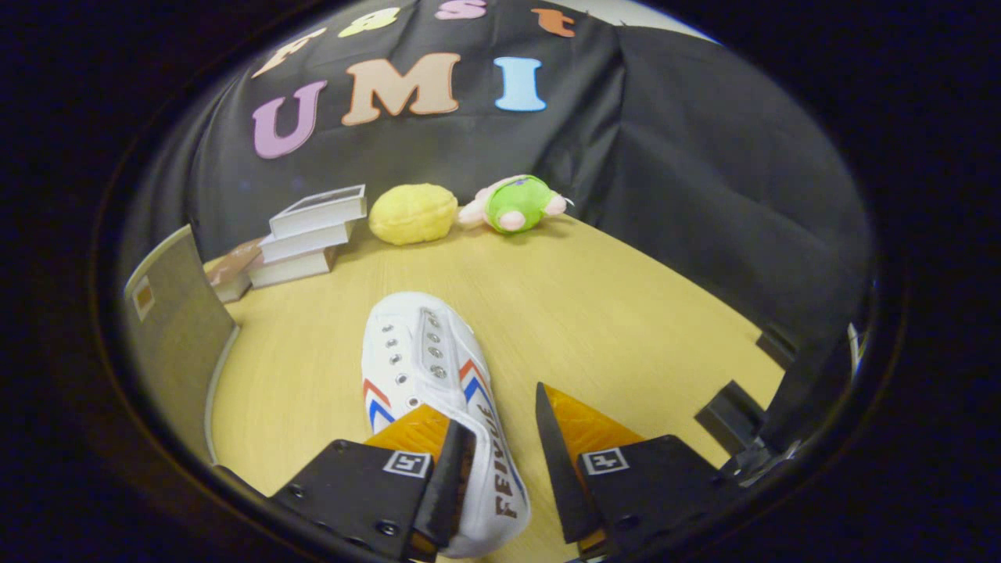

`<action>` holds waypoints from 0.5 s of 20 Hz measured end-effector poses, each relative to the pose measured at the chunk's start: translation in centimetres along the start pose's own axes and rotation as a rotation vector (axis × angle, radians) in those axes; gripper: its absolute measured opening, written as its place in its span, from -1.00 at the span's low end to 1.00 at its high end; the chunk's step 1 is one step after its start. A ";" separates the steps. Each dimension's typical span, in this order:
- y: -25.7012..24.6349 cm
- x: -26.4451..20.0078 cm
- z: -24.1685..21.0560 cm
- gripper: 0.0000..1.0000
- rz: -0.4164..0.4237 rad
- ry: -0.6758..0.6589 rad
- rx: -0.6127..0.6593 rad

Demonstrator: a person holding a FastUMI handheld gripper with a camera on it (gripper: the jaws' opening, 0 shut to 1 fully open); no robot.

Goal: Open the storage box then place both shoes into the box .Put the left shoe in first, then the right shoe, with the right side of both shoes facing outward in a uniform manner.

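A white canvas shoe (418, 352) with red and blue chevrons lies on the wooden table (610, 313), toe pointing away from me. Its heel end sits at my gripper (500, 422). The left finger (450, 469) rests at the shoe's opening. The right finger (555, 453) stands outside the shoe's right wall with a gap of bare table between them, so the jaws are open and straddle that wall. To the left stands the grey-brown upright panel of the storage box (176, 313), with a pale rim below it.
Beyond the shoe, at the back of the table, are a stack of white books (313, 234), a yellow plush (413, 213) and a green-and-pink plush (516, 203). Black brackets (735, 414) sit at the table's right edge. Black cloth walls close the booth.
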State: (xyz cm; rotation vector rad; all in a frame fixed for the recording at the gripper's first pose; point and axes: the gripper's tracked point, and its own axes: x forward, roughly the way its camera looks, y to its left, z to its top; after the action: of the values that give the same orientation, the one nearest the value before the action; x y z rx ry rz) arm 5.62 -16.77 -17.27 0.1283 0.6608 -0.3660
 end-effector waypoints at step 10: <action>0.1 -0.3 -1.3 -0.14 0.008 0.005 0.169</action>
State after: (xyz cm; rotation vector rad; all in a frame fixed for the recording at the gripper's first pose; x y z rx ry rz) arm 4.72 -16.26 -18.15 0.2926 0.6332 -0.4134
